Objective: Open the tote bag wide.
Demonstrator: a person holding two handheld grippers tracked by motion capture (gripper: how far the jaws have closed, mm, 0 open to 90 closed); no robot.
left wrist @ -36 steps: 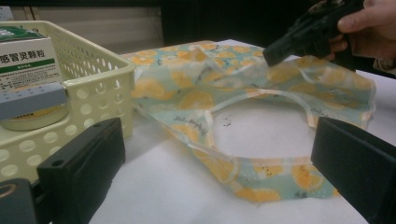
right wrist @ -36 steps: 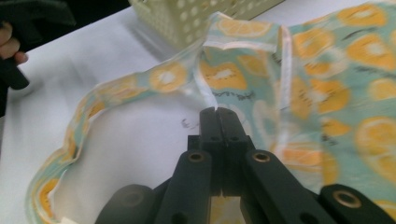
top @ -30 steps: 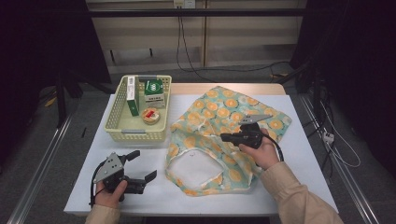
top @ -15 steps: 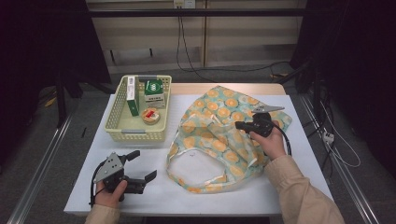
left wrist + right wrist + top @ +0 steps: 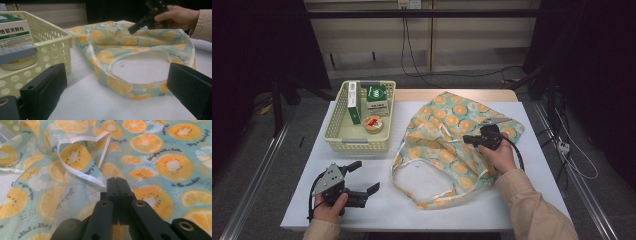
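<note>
Right hand-held gripper [image 5: 468, 139]: held over the middle of the fruit-print bag, jaws pressed together with nothing seen between them; in the right gripper view its closed tips [image 5: 117, 182] are seen just beside a loop of white handle strap [image 5: 75, 157].
Left hand-held gripper [image 5: 364, 177]: rested on the near left part of the tabletop, jaws spread wide and empty; in the left gripper view the two black jaws are seen at either side with bare tabletop and the bag's near edge between them.
Fruit-print bag [image 5: 447, 150]: a light teal fabric bag printed with orange and kiwi slices, laid flat on the right half of the white tabletop [image 5: 382, 210], with a white-trimmed opening turned toward the near edge; the tabletop is seen through that opening.
Bag and right hand-held gripper: whether the fabric is touched by the tips cannot be told.
Basket [image 5: 343, 142]: a pale yellow perforated plastic basket placed at the far left of the tabletop, just beside the bag's left edge.
Basket contents: a green-and-white medicine box [image 5: 377, 99], a narrow upright box [image 5: 353, 101] and a small round tin [image 5: 373, 124] are held inside.
Right hand [image 5: 499, 157]: wrapped around the gripper body, with a beige sleeve [image 5: 532, 210] laid across the bag's right side.
</note>
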